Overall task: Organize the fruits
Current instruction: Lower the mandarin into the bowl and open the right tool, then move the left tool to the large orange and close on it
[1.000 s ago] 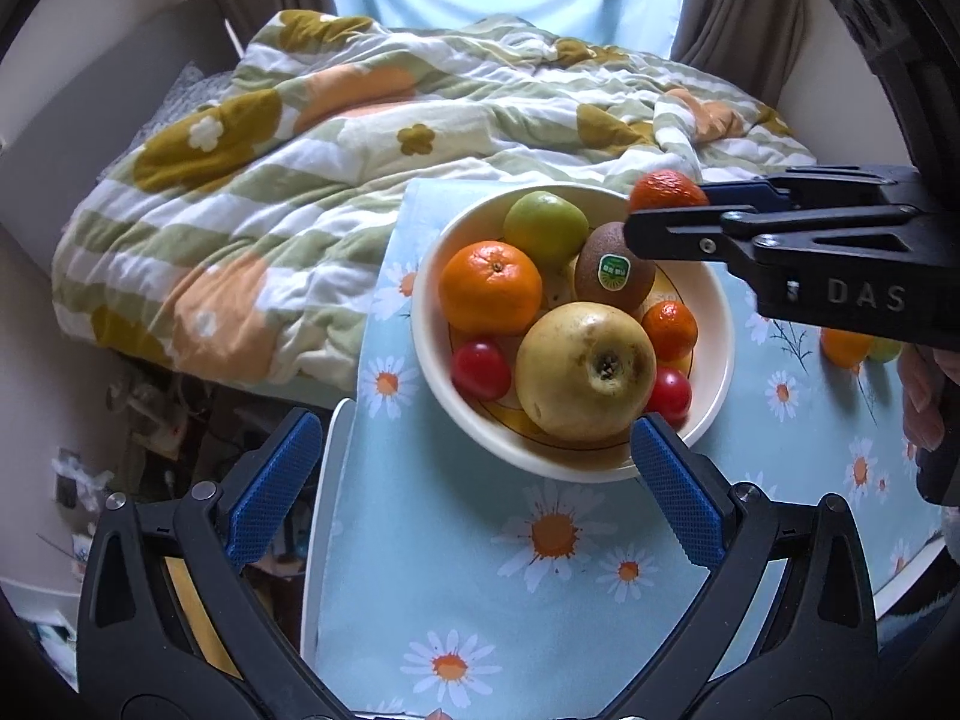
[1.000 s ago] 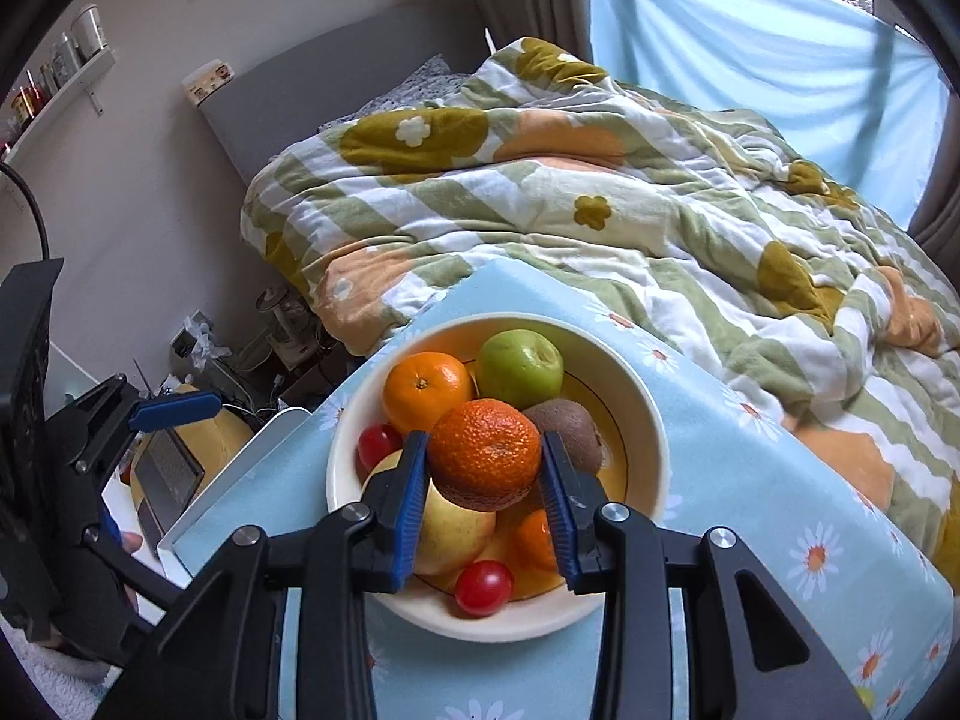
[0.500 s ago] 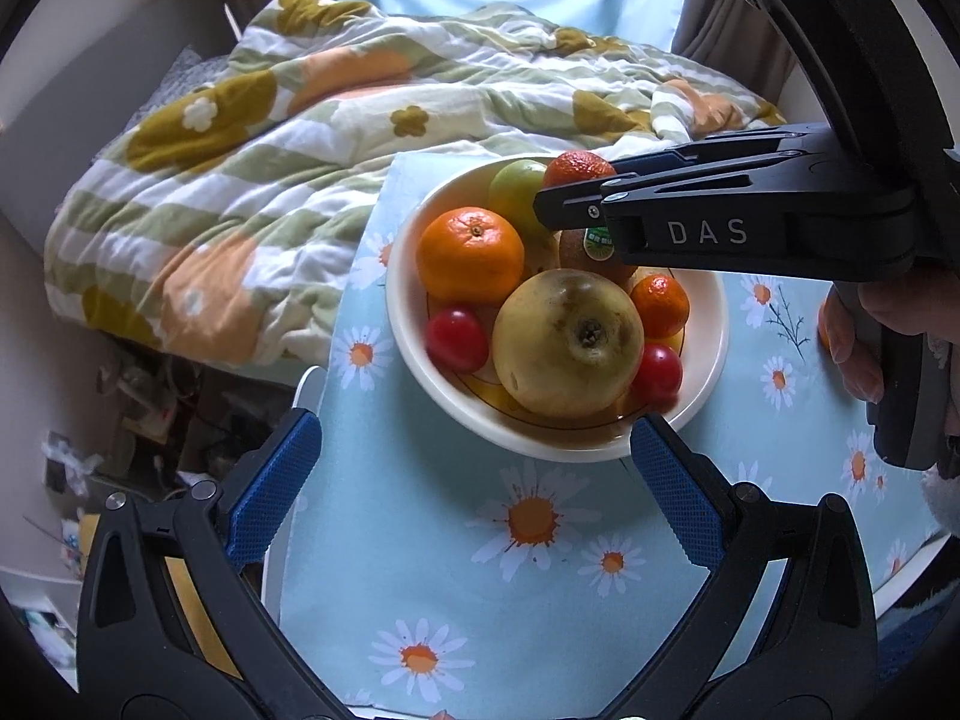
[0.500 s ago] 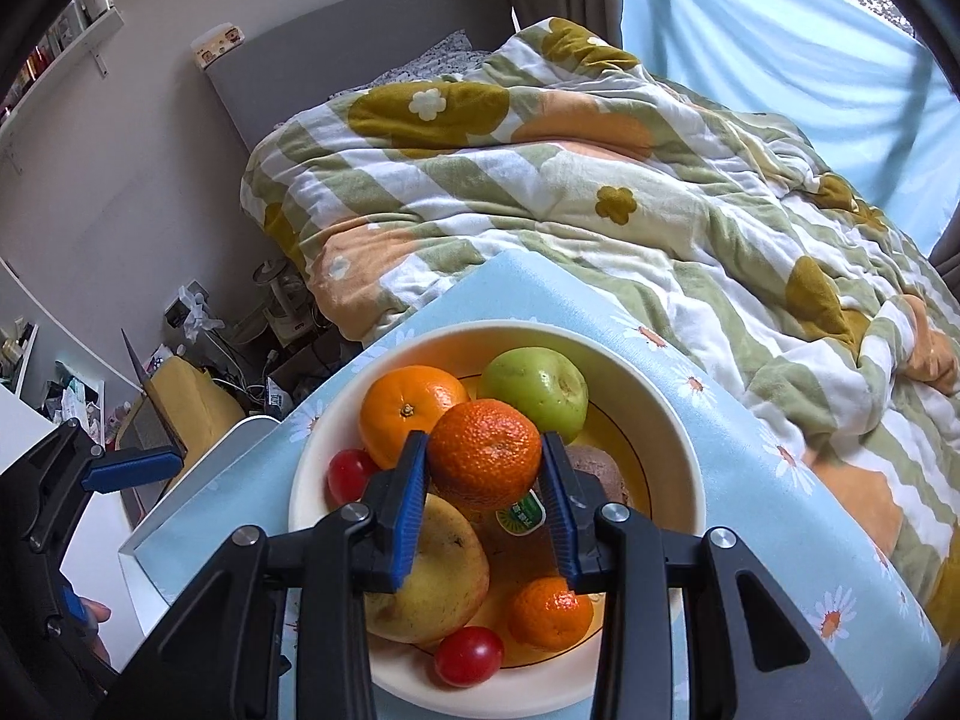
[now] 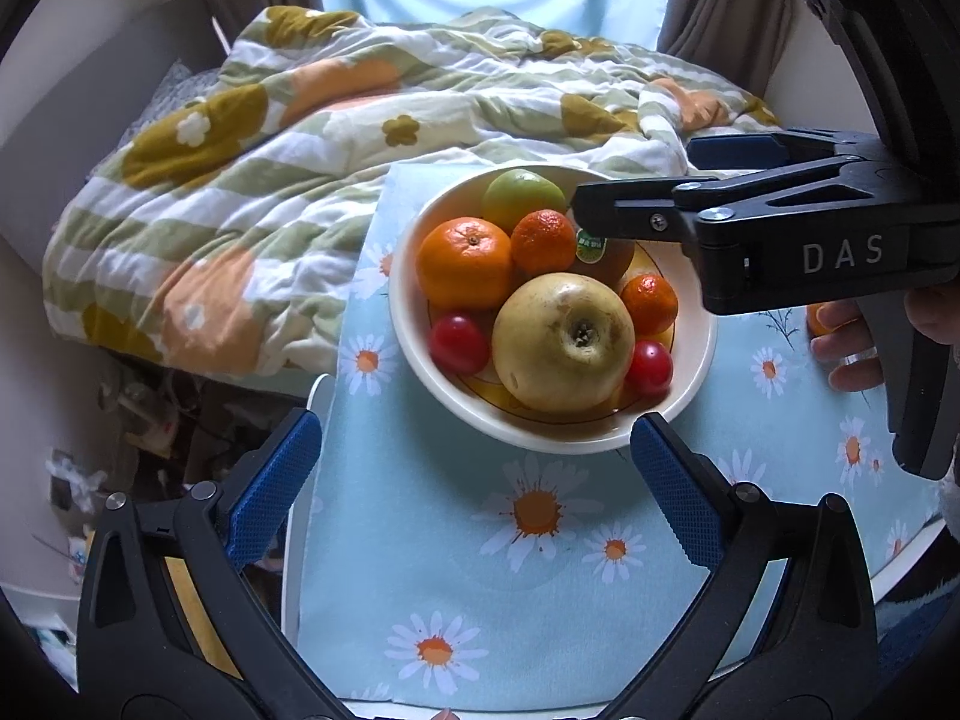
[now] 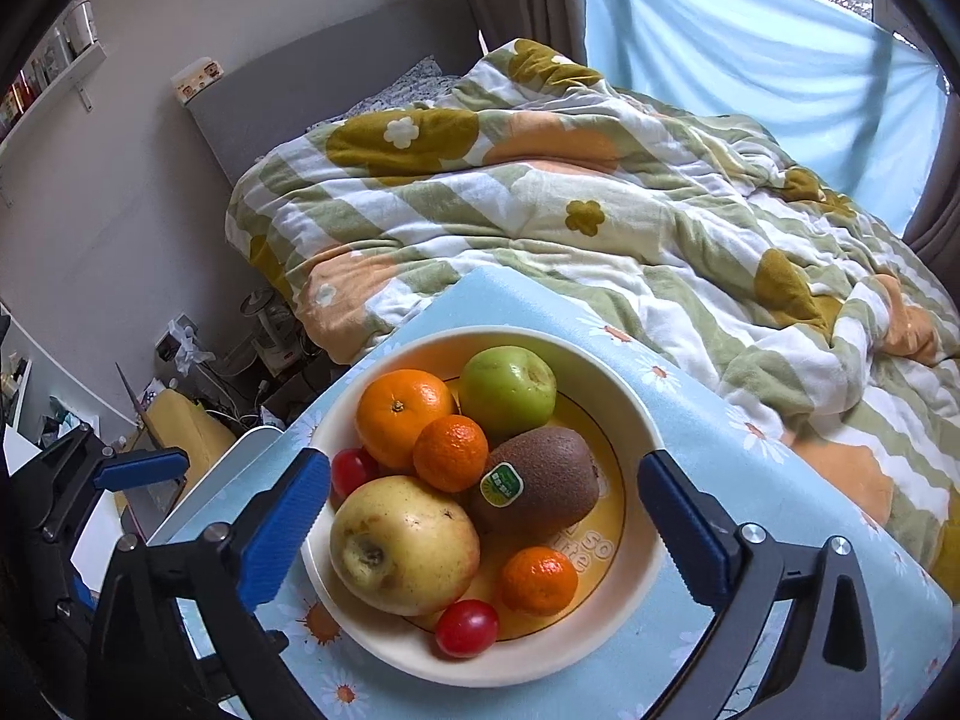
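A cream bowl [image 5: 696,360] [image 6: 624,414] on the daisy tablecloth holds a big yellow pear [image 5: 563,341] [image 6: 403,543], a large orange [image 5: 465,261] [image 6: 403,415], a green apple [image 5: 522,195] [image 6: 507,393], a kiwi [image 6: 537,480], red tomatoes and small mandarins. One mandarin [image 5: 542,241] [image 6: 450,453] lies in the middle of the pile. My right gripper [image 6: 480,507] is open and empty above the bowl; it also shows in the left wrist view [image 5: 636,192]. My left gripper [image 5: 474,462] is open and empty in front of the bowl.
A bed with a flowered quilt [image 5: 288,192] [image 6: 600,204] lies behind the table. The table's left edge [image 5: 312,480] drops to a cluttered floor [image 6: 198,372]. An orange fruit [image 5: 819,318] peeks out by the hand on the right.
My right gripper has opened and let go of the mandarin, which now rests in the bowl between the large orange and the kiwi. The gripper has pulled back slightly.
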`<state>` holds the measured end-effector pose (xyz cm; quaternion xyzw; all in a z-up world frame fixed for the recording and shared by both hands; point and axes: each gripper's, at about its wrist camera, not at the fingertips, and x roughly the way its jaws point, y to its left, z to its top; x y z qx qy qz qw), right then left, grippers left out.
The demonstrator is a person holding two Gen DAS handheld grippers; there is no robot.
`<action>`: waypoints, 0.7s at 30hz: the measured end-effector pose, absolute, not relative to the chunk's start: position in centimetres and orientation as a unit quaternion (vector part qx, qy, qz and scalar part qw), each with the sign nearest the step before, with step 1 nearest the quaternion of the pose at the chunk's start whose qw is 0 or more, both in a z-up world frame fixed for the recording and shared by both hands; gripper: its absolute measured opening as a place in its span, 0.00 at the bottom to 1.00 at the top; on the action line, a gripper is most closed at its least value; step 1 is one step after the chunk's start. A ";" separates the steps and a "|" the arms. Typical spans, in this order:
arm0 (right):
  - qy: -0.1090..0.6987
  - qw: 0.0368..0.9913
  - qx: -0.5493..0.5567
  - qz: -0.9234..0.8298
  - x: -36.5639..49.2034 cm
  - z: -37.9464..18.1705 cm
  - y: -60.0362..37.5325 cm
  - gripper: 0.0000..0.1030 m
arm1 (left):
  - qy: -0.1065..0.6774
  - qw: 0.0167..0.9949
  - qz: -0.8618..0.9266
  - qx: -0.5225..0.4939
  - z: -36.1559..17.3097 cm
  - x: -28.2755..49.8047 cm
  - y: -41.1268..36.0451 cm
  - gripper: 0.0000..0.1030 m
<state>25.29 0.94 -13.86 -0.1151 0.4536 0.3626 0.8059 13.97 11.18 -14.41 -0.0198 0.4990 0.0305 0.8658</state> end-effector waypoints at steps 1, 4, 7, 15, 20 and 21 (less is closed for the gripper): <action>0.451 0.810 -0.114 0.356 25.1 -13.4 0.6 0.99 | 0.497 0.867 0.028 -0.018 -14.1 13.9 11.1 1.00; 0.449 0.819 -0.100 0.342 24.7 -12.0 -0.8 0.99 | 0.491 0.871 0.019 -0.011 -13.1 13.7 11.1 1.00; 0.452 0.826 -0.078 0.327 24.0 -10.6 -2.4 0.99 | 0.481 0.877 0.007 -0.001 -11.5 13.6 10.9 1.00; 0.449 0.860 -0.052 0.236 21.5 -7.2 -7.7 0.99 | 0.461 0.885 -0.058 0.015 -8.4 15.2 9.1 1.00; 0.442 0.876 -0.028 0.193 20.3 -5.9 -12.8 0.99 | 0.446 0.891 -0.080 0.030 -7.5 16.4 5.7 1.00; 0.443 0.876 -0.027 0.187 20.1 -5.9 -13.8 0.99 | 0.444 0.892 -0.084 0.028 -7.3 16.5 5.0 1.00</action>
